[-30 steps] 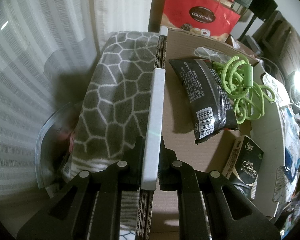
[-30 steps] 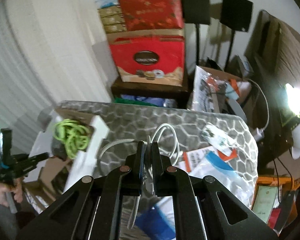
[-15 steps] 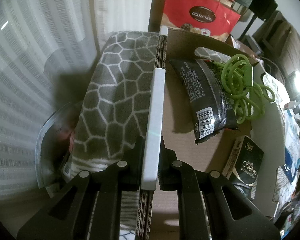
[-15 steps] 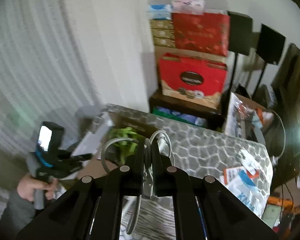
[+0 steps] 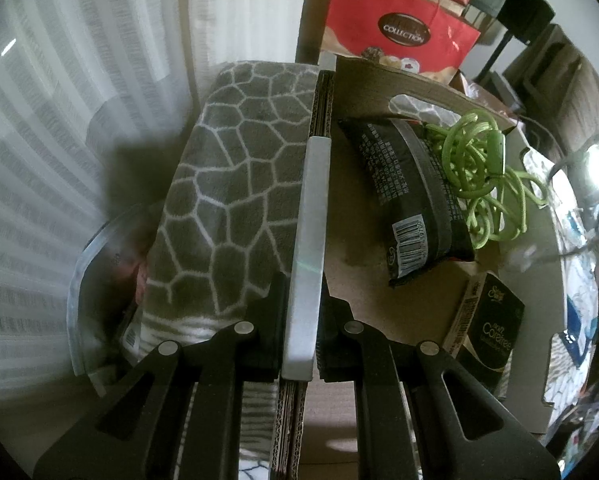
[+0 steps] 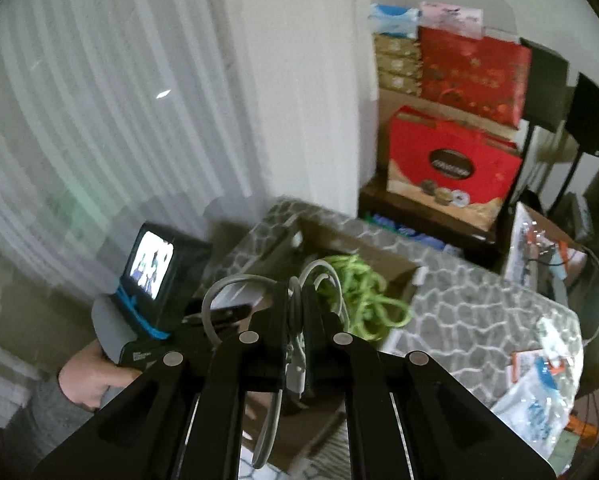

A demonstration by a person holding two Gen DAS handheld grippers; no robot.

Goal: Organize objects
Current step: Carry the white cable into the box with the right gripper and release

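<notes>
The left gripper (image 5: pixel 301 336), aimed steeply down, clamps its fingers on the white-edged wall of a cardboard box (image 5: pixel 311 208) holding a black packet (image 5: pixel 411 196) and green cord (image 5: pixel 487 168). The right gripper (image 6: pixel 297 320), angled downward above the box, pinches a grey cable (image 6: pixel 295 304).

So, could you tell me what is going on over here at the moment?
A person is tidying loose items into an open brown cardboard box on a grey honeycomb-patterned cloth. The left gripper is shut on the box's white-edged side wall, steadying it. The right gripper is shut on a coiled grey-white charging cable, held above the box. Inside already lie a black snack packet, a tangled lime-green cord and a small black carton.
</notes>
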